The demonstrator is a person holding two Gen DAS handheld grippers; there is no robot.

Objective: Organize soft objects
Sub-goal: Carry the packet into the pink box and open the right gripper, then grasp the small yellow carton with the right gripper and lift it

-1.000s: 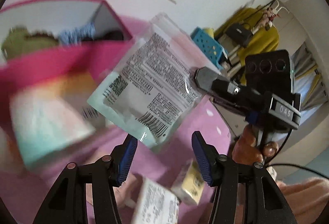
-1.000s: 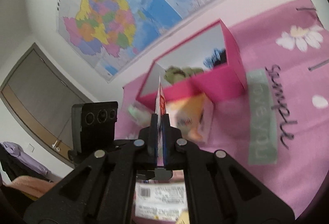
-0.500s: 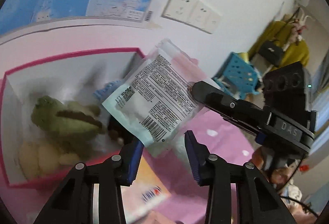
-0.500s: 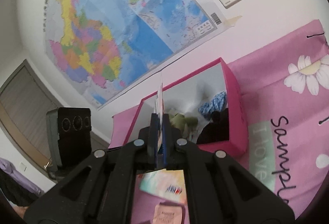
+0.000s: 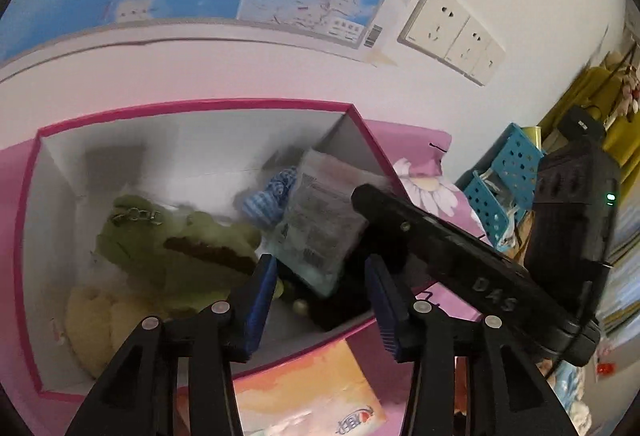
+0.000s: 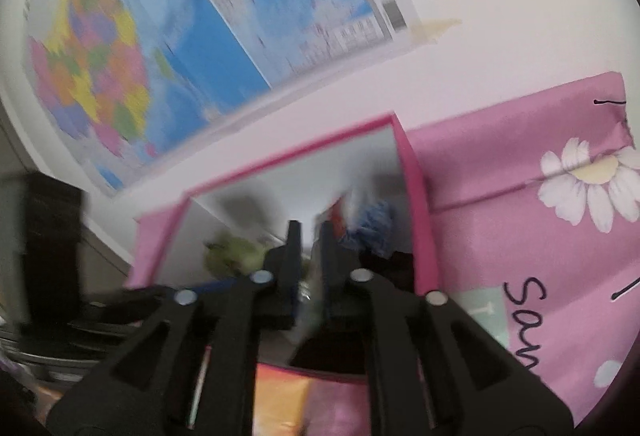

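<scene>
The clear packet (image 5: 320, 228) lies inside the pink box (image 5: 28, 195), right of the green plush (image 5: 176, 244), with the right tongs (image 6: 310, 236) narrowly parted and the left tongs (image 5: 320, 300) wide, holding nothing.

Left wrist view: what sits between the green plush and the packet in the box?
A blue checked cloth item lies between the green plush and the packet, inside the pink box, seen in the left wrist view.

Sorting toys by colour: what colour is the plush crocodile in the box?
Green, clearest in the left wrist view: plush crocodile.
</scene>
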